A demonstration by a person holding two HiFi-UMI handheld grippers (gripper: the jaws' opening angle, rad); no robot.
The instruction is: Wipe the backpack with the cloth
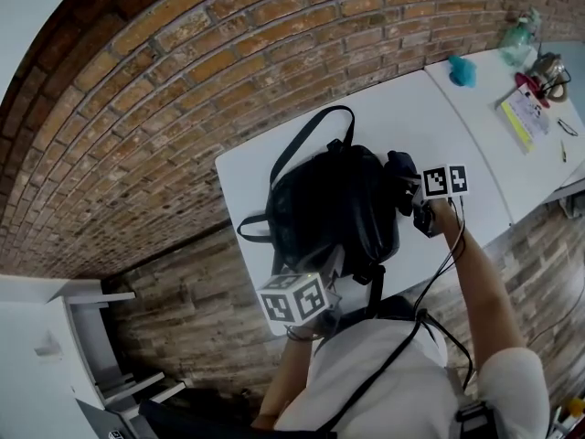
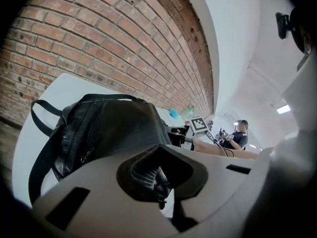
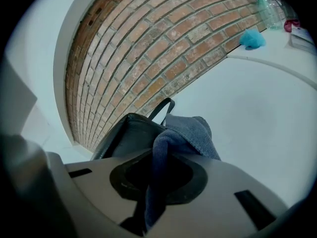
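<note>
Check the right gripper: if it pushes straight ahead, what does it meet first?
Most likely the backpack: the cloth held in the right gripper sits right by its side, just ahead. Depth is unclear; slightly off, it would pass over bare table.

White table (image 1: 274,158) beside brick wall (image 1: 174,80); teal lump (image 1: 462,71) and bottle (image 1: 517,39) on second table (image 1: 484,122)

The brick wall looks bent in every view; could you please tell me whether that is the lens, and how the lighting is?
Head view: yes, fisheye bowing of the brick wall and the table edges; the black backpack shows little detail. Left gripper view: dark vignette corners, a bright ceiling light. Right gripper view: even light, the cloth texture readable.
</note>
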